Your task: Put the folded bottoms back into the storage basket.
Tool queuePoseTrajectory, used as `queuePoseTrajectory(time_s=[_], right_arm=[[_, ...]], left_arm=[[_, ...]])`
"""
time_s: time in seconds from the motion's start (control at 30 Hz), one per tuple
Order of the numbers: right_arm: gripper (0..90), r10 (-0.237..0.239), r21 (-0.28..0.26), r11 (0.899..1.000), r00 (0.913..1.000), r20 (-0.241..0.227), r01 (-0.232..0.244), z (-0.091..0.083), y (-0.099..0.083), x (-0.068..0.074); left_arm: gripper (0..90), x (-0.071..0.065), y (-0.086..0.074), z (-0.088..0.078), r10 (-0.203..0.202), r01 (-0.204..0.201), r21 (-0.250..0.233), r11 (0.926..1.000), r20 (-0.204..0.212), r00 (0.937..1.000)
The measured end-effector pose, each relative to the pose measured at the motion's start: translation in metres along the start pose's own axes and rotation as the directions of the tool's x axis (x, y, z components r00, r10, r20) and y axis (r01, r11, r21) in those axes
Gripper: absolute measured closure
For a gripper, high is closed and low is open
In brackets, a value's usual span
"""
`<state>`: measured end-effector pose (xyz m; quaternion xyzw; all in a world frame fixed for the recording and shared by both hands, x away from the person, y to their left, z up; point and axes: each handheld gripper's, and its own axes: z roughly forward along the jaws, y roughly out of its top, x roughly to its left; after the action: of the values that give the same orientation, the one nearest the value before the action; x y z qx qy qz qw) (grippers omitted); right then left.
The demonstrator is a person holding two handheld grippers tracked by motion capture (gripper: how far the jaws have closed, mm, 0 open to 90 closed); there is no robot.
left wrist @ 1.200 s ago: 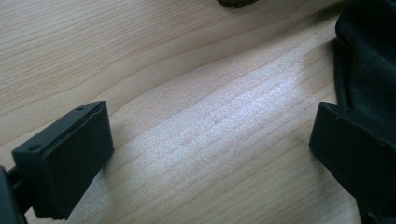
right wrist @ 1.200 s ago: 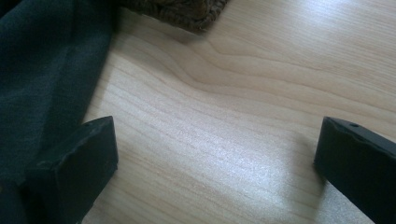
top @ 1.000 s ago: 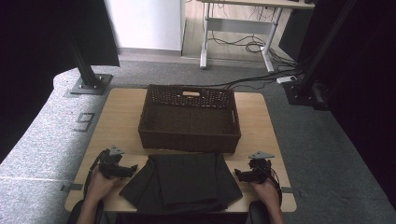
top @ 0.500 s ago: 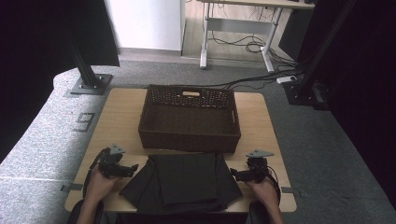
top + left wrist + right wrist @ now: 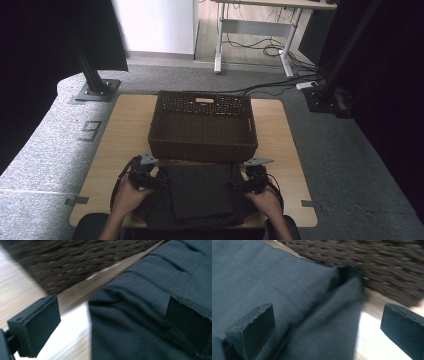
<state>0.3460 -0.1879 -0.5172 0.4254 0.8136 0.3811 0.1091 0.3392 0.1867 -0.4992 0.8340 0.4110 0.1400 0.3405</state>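
A folded dark grey cloth (image 5: 202, 195) lies on the wooden table (image 5: 125, 135) near its front edge, just in front of a dark brown wicker basket (image 5: 202, 127). My left gripper (image 5: 159, 179) is at the cloth's left edge and my right gripper (image 5: 239, 184) at its right edge. In the left gripper view the jaws of the left gripper (image 5: 112, 322) stand wide apart over the cloth's (image 5: 150, 315) edge. The right gripper (image 5: 329, 325) is likewise open, with a raised fold of the cloth (image 5: 294, 297) between its jaws. The basket (image 5: 82, 262) (image 5: 372, 262) looks blurred behind.
The basket is empty and fills the middle of the table. Bare wood lies at the table's left and right. Grey carpet (image 5: 50, 145) surrounds the table, with black stand bases (image 5: 95, 91) and cables (image 5: 280, 85) beyond the far edge.
Both grippers have moved inward from the sides to the cloth's left and right edges. The cloth's spread side flaps now look gathered in, leaving a narrower shape.
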Motion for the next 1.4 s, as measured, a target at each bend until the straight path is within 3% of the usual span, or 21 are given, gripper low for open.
queuePoseTrajectory(time_s=[0.13, 0.3, 0.37, 0.67, 0.83, 1.0, 1.07, 1.2, 1.3, 1.33, 1.4], right_arm=[[0.0, -0.012, 0.028, 1.000, 0.9999, 0.006, 0.012, 0.012, 0.003, 0.009], [0.0, 0.004, 0.074, 0.997, 0.9998, 0.019, -0.006, 0.025, -0.001, 0.009], [0.0, 0.026, 0.082, 0.996, 0.9996, 0.015, -0.027, 0.028, -0.003, 0.006], [0.0, 0.048, 0.105, 0.993, 0.9986, 0.024, -0.050, 0.030, -0.008, 0.002], [0.0, 0.040, 0.130, 0.991, 0.9989, 0.026, -0.043, 0.029, -0.007, 0.005], [12.6, 0.009, 0.137, 0.991, 0.9986, -0.052, -0.002, 0.028, -0.004, 0.012], [13.2, 0.001, 0.140, 0.990, 0.9977, -0.068, 0.008, 0.029, -0.003, 0.015], [19.0, -0.014, 0.163, 0.986, 0.9947, -0.102, 0.031, 0.032, 0.001, 0.023], [21.1, -0.019, 0.175, 0.984, 0.9948, -0.100, 0.036, 0.033, 0.003, 0.025], [25.4, -0.014, 0.183, 0.982, 0.9931, -0.117, 0.035, 0.032, 0.005, 0.025], [29.3, -0.010, 0.184, 0.982, 0.9919, -0.126, 0.034, 0.032, 0.005, 0.025]], left_arm=[[0.0, -0.009, -0.004, 0.012, -0.011, 0.010, 0.045, 0.9989, 0.015, 0.9998], [0.0, -0.009, -0.013, 0.020, -0.065, 0.064, 0.077, 0.9950, 0.020, 0.9977], [0.0, -0.006, -0.019, 0.022, -0.107, 0.103, 0.093, 0.9903, 0.031, 0.9938], [0.0, -0.003, -0.032, 0.021, -0.155, 0.149, 0.077, 0.9858, 0.079, 0.9847], [0.0, -0.005, -0.031, 0.022, -0.141, 0.134, 0.088, 0.9870, 0.077, 0.9870], [0.0, -0.014, -0.026, 0.027, -0.086, 0.075, 0.119, 0.9900, 0.089, 0.9923], [0.0, -0.018, -0.024, 0.029, -0.067, 0.056, 0.124, 0.9907, 0.087, 0.9939], [0.1, -0.022, -0.023, 0.030, -0.055, 0.045, 0.120, 0.9918, 0.089, 0.9945], [8.1, -0.023, -0.023, 0.029, -0.051, 0.039, 0.110, 0.9931, 0.108, 0.9928], [13.3, -0.023, -0.023, 0.028, -0.052, 0.039, 0.094, 0.9948, 0.139, 0.9889], [20.7, -0.024, -0.022, 0.029, -0.052, 0.039, 0.085, 0.9956, 0.154, 0.9867]])
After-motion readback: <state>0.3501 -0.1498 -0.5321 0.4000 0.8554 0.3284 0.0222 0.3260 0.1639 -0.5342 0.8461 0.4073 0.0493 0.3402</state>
